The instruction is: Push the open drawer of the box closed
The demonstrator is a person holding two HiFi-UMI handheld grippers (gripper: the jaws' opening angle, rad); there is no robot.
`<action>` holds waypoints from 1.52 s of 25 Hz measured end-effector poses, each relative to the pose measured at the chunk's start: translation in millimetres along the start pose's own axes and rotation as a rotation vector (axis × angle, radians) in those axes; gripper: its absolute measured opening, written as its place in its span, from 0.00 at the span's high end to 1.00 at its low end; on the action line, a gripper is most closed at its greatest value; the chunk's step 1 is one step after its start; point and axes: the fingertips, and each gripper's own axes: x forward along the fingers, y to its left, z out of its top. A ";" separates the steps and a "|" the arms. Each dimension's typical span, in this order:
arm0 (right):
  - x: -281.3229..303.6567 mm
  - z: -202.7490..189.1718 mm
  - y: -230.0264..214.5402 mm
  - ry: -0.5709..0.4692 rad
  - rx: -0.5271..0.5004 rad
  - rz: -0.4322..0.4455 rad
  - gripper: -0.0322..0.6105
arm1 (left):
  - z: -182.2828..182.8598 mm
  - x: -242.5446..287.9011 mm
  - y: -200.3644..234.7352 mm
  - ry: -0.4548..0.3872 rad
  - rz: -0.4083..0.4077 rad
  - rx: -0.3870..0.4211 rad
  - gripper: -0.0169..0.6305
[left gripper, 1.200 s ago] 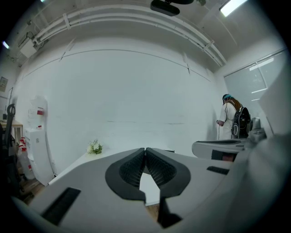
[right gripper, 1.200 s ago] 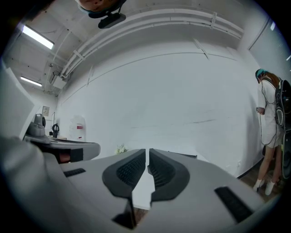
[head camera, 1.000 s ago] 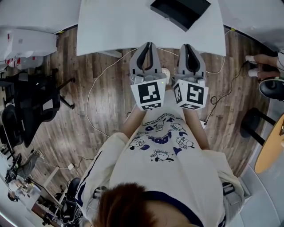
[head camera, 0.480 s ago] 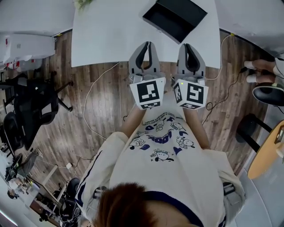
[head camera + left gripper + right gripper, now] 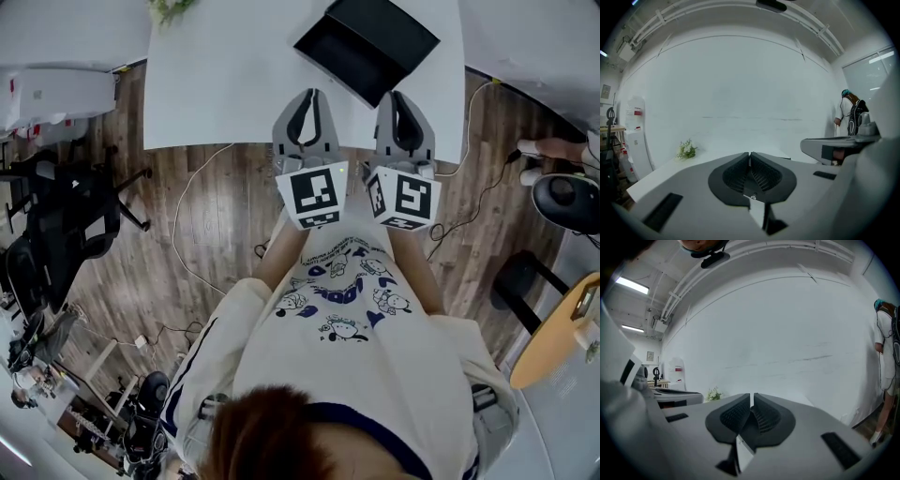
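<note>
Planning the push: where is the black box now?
In the head view, the black box lies on the white table, top right, just ahead of the right gripper.

The box is lying flat on the white worktop, close to that worktop's near edge and toward its right side in the head view. It is showing as a low, black, rectangular case, sitting at an angle so that its corners, not its sides, are pointing at the worktop's edges. Its drawer is standing open, sticking out toward the lower left of the view as a shallow black tray with a thin raised rim. The closed top of the box is lying up and to the right of it, and the picture's top edge is cutting off its far corner.
</note>
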 end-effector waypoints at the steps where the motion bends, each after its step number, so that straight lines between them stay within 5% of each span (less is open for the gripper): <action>1: 2.2 -2.4 -2.0 0.007 0.003 0.002 0.89 | -1.8 2.8 -0.4 0.007 0.001 0.000 0.94; 38: 72.8 -59.5 -20.8 0.161 0.040 -0.038 0.89 | -102.3 82.3 -5.8 0.317 -0.162 0.006 0.91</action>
